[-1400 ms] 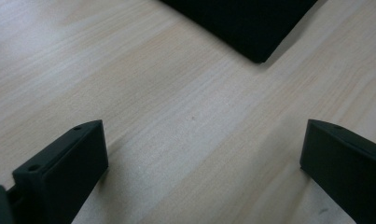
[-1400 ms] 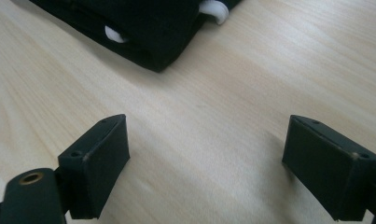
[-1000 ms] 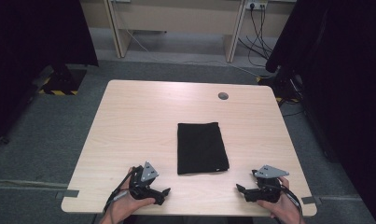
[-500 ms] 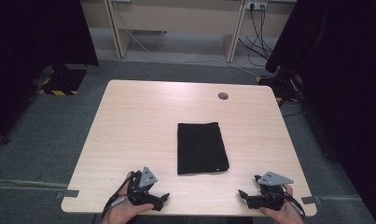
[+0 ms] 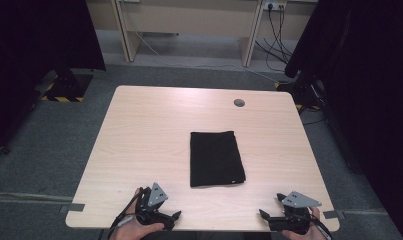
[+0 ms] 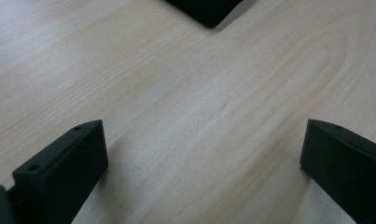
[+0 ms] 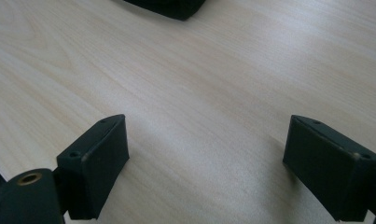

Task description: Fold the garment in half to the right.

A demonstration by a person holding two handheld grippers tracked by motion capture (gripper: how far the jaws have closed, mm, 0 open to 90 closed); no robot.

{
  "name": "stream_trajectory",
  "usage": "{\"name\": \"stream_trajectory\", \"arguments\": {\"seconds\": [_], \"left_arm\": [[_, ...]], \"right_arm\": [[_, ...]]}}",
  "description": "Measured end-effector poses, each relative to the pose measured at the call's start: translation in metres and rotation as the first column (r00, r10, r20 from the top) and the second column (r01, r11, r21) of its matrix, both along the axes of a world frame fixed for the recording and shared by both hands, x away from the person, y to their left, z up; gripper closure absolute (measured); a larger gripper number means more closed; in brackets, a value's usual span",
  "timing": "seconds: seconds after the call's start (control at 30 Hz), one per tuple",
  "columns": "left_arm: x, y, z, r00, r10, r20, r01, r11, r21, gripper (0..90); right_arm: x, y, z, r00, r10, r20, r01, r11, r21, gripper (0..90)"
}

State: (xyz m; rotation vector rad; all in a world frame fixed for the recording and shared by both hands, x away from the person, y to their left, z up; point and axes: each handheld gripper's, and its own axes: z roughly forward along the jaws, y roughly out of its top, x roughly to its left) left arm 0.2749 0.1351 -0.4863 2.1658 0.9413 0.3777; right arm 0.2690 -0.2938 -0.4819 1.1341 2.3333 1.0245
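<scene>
A folded black cloth (image 5: 216, 158) lies flat in the middle of the light wooden table (image 5: 154, 130). My left gripper (image 5: 175, 216) rests at the table's near left edge, held by a hand, its jaws spread wide over bare wood. My right gripper (image 5: 263, 215) sits at the near right edge, also open with nothing between its jaws. In the left gripper view (image 6: 204, 154) a corner of the cloth (image 6: 204, 9) shows at the top. The right gripper view (image 7: 206, 154) shows a cloth corner (image 7: 167, 7) at the top too.
A round grey cable grommet (image 5: 239, 103) sits near the table's far right. Tape strips (image 5: 75, 207) mark the near corners. Grey carpet surrounds the table, with dark curtains (image 5: 34, 40) on both sides and cables (image 5: 279, 30) at the back.
Both grippers have drawn back toward the near edge of the table, away from the cloth. The cloth has not moved.
</scene>
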Motion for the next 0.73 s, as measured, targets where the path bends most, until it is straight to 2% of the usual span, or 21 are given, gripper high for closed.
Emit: {"name": "stream_trajectory", "arguments": {"seconds": [0.37, 0.73], "left_arm": [[-0.01, 0.0, 0.0, 1.0, 0.0, 0.001, 0.0, 1.0, 0.002, 0.0], [-0.011, 0.0, 0.0, 1.0, -0.003, 0.003, 0.003, 1.0, 0.0, 0.0]], "right_arm": [[-0.011, -0.005, -0.001, 0.9998, -0.016, 0.008, 0.016, 1.0, 0.006, 14.1], [-0.014, -0.007, -0.001, 0.9998, -0.013, 0.013, 0.013, 1.0, 0.01, 13.7]]}}
